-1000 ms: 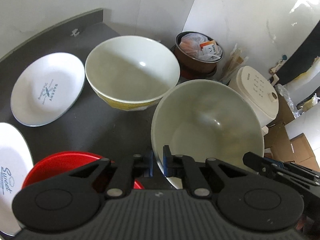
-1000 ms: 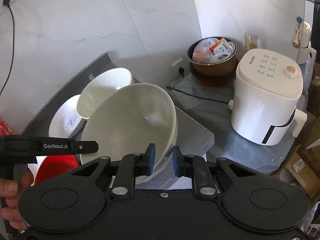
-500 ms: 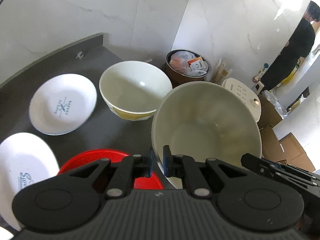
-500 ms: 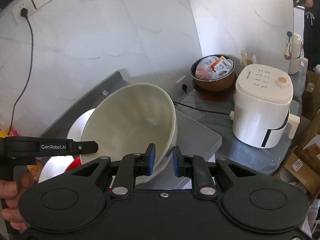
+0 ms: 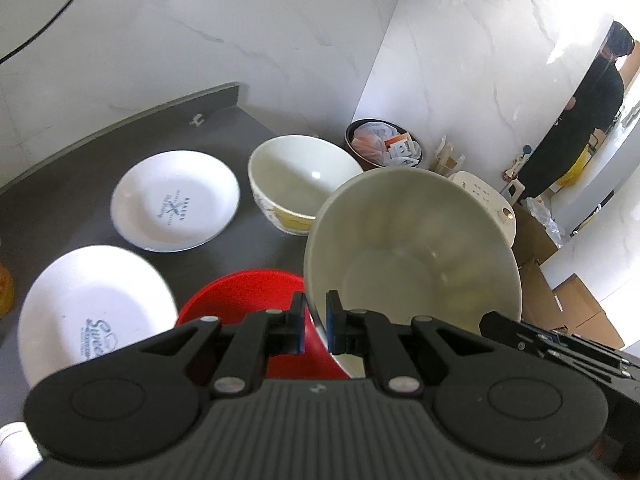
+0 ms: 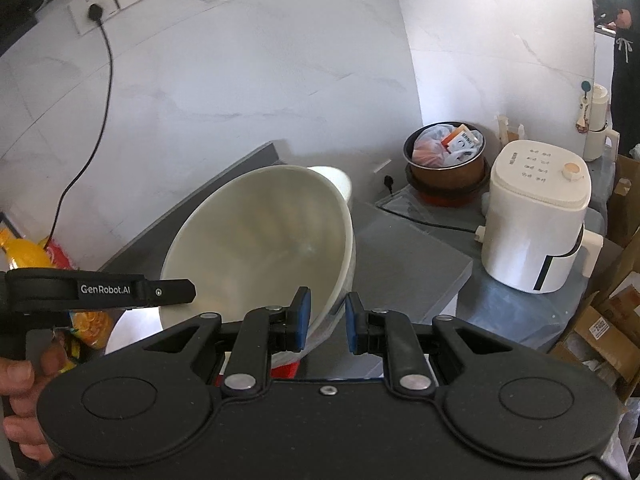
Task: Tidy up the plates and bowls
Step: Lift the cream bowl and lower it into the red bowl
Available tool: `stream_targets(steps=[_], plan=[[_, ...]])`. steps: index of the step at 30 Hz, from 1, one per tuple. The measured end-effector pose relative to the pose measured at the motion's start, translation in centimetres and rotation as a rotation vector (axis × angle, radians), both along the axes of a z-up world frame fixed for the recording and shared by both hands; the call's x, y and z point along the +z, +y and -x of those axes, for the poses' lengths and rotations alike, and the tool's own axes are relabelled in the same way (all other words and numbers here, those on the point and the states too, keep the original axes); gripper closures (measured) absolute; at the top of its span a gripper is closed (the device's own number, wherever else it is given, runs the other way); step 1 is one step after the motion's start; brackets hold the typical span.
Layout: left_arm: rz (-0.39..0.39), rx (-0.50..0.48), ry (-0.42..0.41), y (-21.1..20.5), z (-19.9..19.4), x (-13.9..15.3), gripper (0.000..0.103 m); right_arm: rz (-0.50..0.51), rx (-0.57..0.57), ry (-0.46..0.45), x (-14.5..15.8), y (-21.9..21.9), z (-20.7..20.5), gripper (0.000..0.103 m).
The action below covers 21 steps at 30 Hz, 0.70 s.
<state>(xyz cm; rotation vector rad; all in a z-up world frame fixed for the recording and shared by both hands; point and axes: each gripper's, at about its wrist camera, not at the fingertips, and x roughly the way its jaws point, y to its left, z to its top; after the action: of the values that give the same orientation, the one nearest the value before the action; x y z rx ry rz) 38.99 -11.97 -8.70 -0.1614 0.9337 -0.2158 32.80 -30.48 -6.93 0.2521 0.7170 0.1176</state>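
Note:
A large cream bowl (image 5: 412, 248) (image 6: 260, 248) hangs tilted above the dark counter (image 5: 60, 208). My left gripper (image 5: 316, 320) is shut on its near rim. My right gripper (image 6: 327, 320) straddles the rim on the other side, one finger inside and one outside, holding it. Below the held bowl sits a red bowl (image 5: 248, 296) (image 6: 284, 368). A second cream bowl with a yellow pattern (image 5: 304, 184) (image 6: 336, 178) stands further back. Two white printed plates (image 5: 176, 200) (image 5: 88, 304) lie to the left.
A brown pot stuffed with bags (image 5: 384, 144) (image 6: 448, 152) and a white cooker (image 6: 536, 220) stand on a lower surface to the right. Cardboard boxes (image 6: 608, 328) fill the far right. A person in black (image 5: 580, 120) stands behind. Snack packets (image 6: 32, 256) lie at the left.
Both grippers have risen and drawn back with the large cream bowl still in them. The counter's dishes now look smaller and lower, and both white plates have come fully into view.

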Motion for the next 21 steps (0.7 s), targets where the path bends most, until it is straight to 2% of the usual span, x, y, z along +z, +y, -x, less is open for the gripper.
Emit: stream_targets(steps=[16, 21], plan=[[-0.003, 0.066, 0.039, 5.1, 2.7, -1.7, 0.095, -0.005, 0.053, 0.083, -2.1, 4.6, 0.8, 0.084], [-0.032, 0.069, 0.033, 5.3, 2.8, -2.4, 0.095, 0.003, 0.066, 0.118, -3.0, 5.3, 0.4, 0.084]])
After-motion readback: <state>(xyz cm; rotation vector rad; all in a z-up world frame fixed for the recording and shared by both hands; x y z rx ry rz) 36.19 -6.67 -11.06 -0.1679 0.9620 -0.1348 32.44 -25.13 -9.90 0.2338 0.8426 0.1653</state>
